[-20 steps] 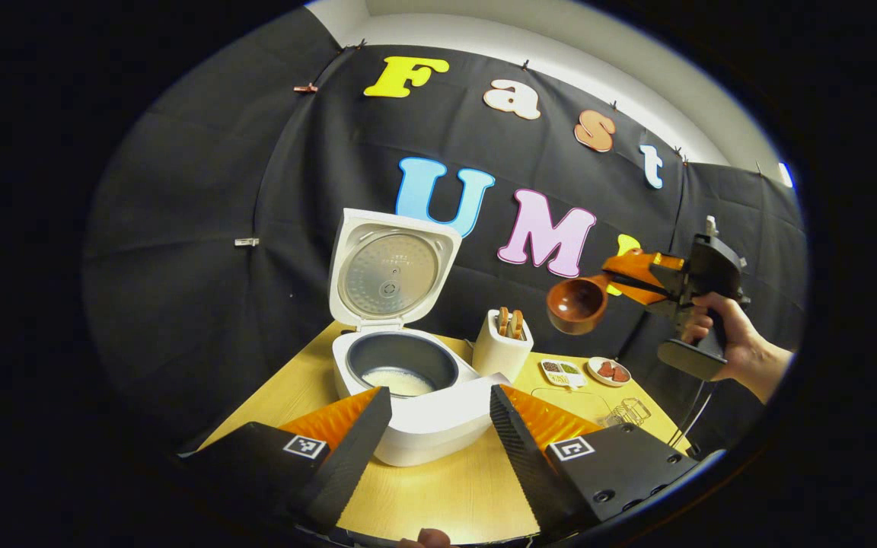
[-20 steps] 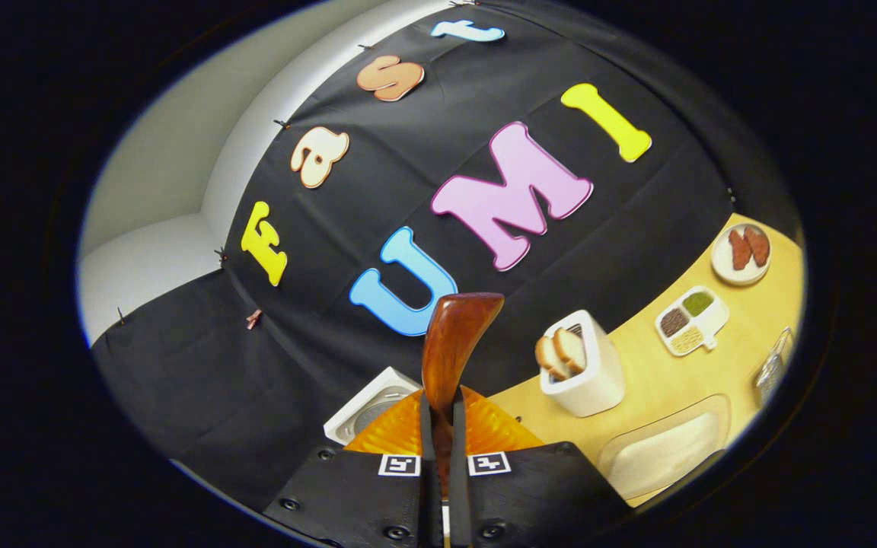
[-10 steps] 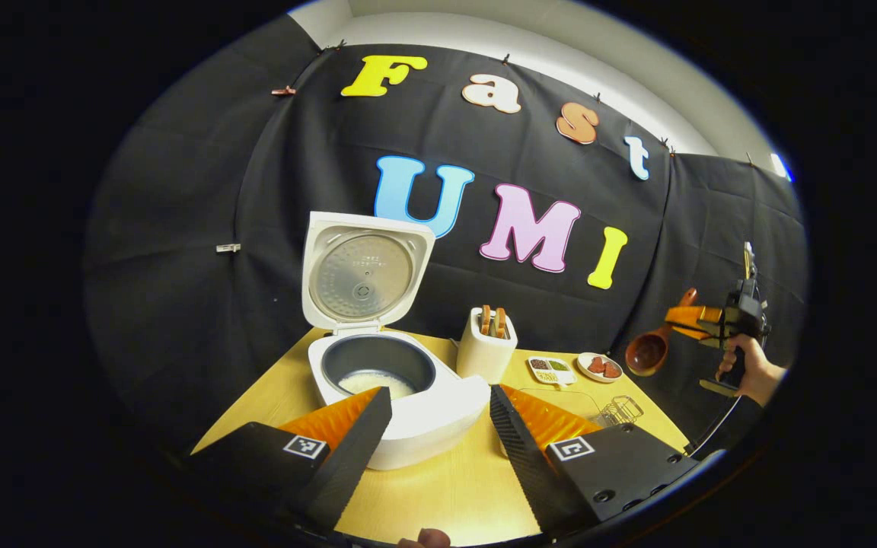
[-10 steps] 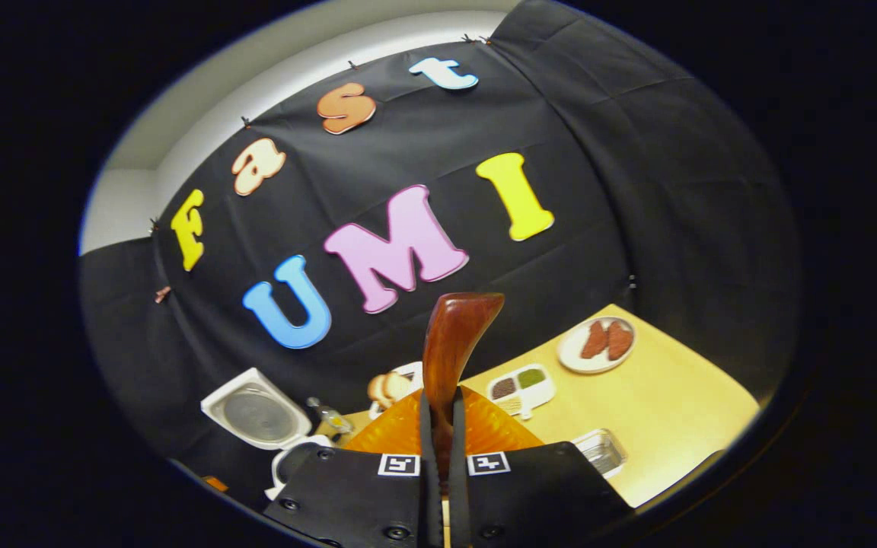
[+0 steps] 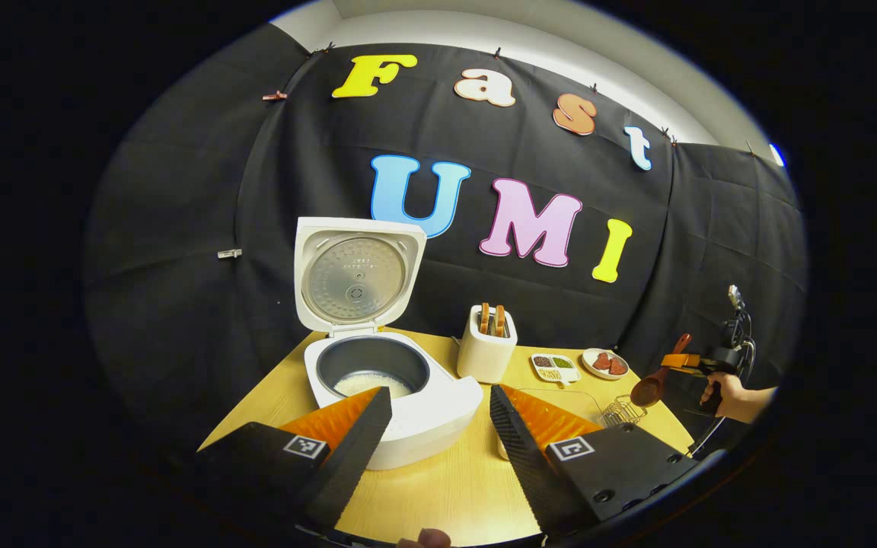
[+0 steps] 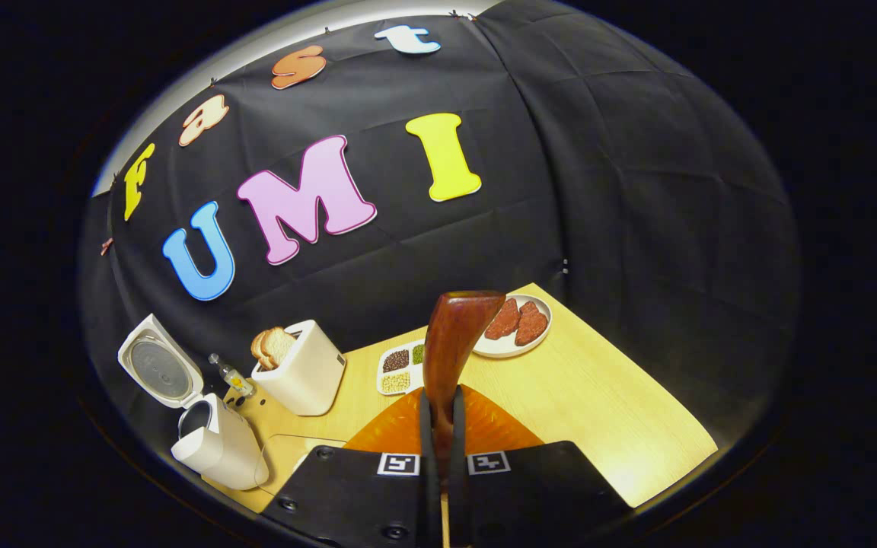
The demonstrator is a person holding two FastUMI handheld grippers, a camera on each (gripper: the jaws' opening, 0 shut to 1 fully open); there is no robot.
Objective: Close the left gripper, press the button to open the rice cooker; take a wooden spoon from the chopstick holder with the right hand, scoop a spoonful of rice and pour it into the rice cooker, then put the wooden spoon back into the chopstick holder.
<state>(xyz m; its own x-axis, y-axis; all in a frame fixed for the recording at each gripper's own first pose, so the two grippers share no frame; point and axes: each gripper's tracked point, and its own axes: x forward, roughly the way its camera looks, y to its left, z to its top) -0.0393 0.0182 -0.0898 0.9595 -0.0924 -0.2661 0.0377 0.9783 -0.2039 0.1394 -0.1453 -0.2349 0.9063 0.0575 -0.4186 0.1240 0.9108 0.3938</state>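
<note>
The wooden table [image 5: 438,487] is stretching across the lower half of the left gripper view, and the rice cooker [image 5: 393,392] is sitting on it at about 7 o'clock from centre, lid [image 5: 355,274] standing upright, rice lying pale in the bottom of the inner pot [image 5: 372,380]. Just right of the cooker, the white chopstick holder [image 5: 486,354] is standing with wooden handles poking out of its top. The left gripper [image 5: 438,415] is hovering low at 6 o'clock, its fingers spread wide and holding nothing. Out at 4 o'clock, a hand [image 5: 728,396] is gripping the right gripper [image 5: 682,364], whose fingers are clamping the wooden spoon [image 5: 655,384] by its handle, bowl hanging down near the table's right edge. In the right gripper view, the spoon's handle is rising straight up from between the pinched fingers. Beyond it, a sectioned dish [image 6: 400,365] and a small plate [image 6: 515,327] are sitting at 12 o'clock.
</note>
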